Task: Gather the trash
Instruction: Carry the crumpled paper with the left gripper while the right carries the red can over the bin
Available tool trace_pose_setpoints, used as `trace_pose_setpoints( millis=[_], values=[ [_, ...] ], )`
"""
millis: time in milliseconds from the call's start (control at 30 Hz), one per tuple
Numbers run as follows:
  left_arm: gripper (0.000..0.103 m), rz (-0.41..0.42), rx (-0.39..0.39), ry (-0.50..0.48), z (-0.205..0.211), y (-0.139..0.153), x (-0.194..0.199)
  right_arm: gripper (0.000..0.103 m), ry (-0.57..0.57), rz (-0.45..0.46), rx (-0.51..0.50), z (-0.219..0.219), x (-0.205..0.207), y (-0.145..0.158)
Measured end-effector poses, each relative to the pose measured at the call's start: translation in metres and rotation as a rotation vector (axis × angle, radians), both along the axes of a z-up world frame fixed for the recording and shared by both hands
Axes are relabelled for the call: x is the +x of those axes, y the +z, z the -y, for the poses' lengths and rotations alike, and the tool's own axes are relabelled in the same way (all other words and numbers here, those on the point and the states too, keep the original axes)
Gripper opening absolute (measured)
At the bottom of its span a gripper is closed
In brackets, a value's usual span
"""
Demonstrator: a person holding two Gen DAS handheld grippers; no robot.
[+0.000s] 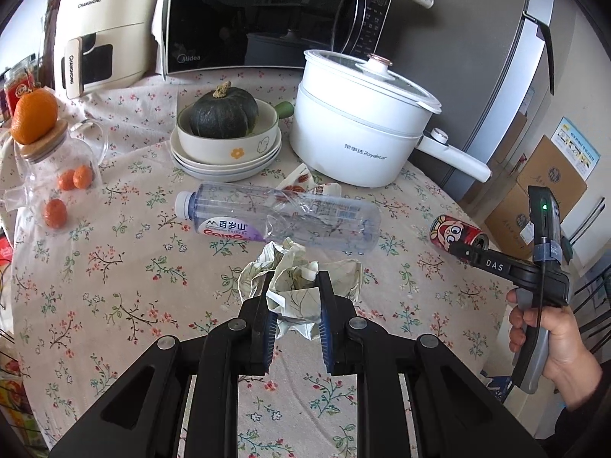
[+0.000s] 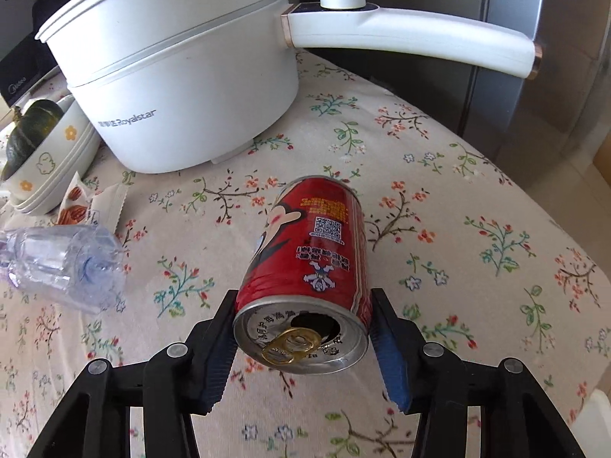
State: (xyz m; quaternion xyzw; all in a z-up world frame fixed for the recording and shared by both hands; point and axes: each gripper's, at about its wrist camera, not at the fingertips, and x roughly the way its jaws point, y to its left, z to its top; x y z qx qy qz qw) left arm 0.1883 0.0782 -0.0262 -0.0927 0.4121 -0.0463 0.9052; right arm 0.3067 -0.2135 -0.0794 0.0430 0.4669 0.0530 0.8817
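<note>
My left gripper [image 1: 294, 286] is shut on a crumpled paper wad [image 1: 294, 294] printed with a leaf pattern, low over the floral tablecloth. An empty clear plastic bottle [image 1: 278, 217] lies on its side just beyond it. My right gripper [image 2: 303, 301] has its jaws on both sides of a red drink can [image 2: 309, 255] that lies on its side, opened top toward the camera; the left finger touches it, the right shows a small gap. In the left wrist view the can [image 1: 454, 231] and the right gripper [image 1: 464, 250] sit at the table's right edge. Torn snack wrappers [image 1: 309, 185] lie behind the bottle.
A white electric pot [image 1: 359, 129] with a long handle [image 2: 420, 34] stands behind the can. A bowl with a green squash [image 1: 223, 114] on stacked plates, a microwave [image 1: 267, 15], a glass jar [image 1: 57, 175] with oranges and a grey fridge [image 1: 496, 57] surround the table.
</note>
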Motion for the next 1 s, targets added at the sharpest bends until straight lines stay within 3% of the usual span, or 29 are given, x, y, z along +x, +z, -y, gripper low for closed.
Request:
trace_pose_setpoints(
  millis=[600,1000],
  values=[
    [0.020,0.055,0.011,-0.072,0.040,0.017,-0.071,0.056,0.036,-0.040,0.073,0.032,-0.123,0.054],
    [0.020,0.050,0.025,-0.246,0.119,0.007,-0.074,0.056,0.020,-0.050,0.076,0.081,-0.175,0.065]
  ],
)
